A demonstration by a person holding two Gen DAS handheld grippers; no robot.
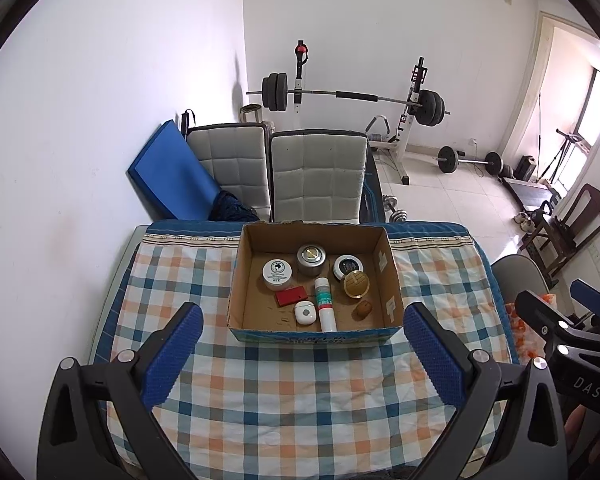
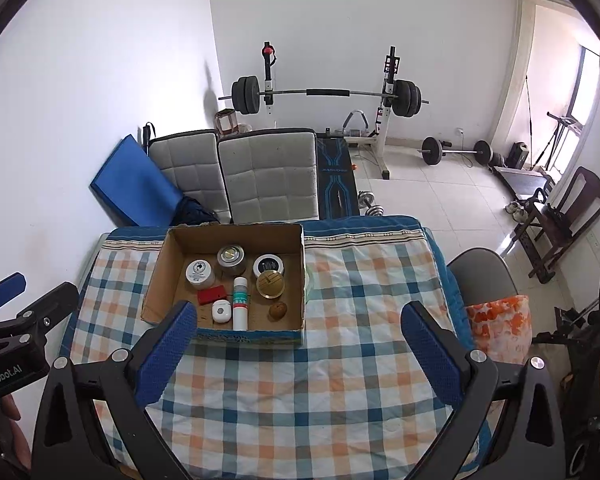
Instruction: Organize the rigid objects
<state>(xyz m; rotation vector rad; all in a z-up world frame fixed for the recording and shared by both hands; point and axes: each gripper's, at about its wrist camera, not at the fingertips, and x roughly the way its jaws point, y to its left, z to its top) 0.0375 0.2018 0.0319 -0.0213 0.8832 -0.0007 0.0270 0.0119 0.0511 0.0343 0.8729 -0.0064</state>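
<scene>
An open cardboard box (image 1: 392, 276) (image 2: 156, 280) stands on the checked tablecloth. Inside lie a white round jar (image 1: 277, 273) (image 2: 199, 272), a metal tin (image 1: 310, 258) (image 2: 231, 259), a dark-lidded jar (image 1: 348, 266) (image 2: 268, 266), a gold round tin (image 1: 356, 283) (image 2: 271, 283), a red block (image 1: 290, 295) (image 2: 211, 294), a white earbud case (image 1: 304, 312) (image 2: 221, 312), a white tube (image 1: 325, 309) (image 2: 240, 303) and a small brown object (image 1: 363, 309) (image 2: 278, 310). My left gripper (image 1: 303, 320) is open and empty in front of the box. My right gripper (image 2: 299, 318) is open and empty, near the box's front right.
Two grey padded chair backs (image 1: 316, 176) stand behind the table, with a blue mat (image 1: 172, 176) leaning on the wall. A barbell rack (image 1: 352, 96) and dumbbells stand beyond. An orange patterned bag (image 2: 500, 320) and a grey chair (image 2: 480, 276) sit at the table's right edge.
</scene>
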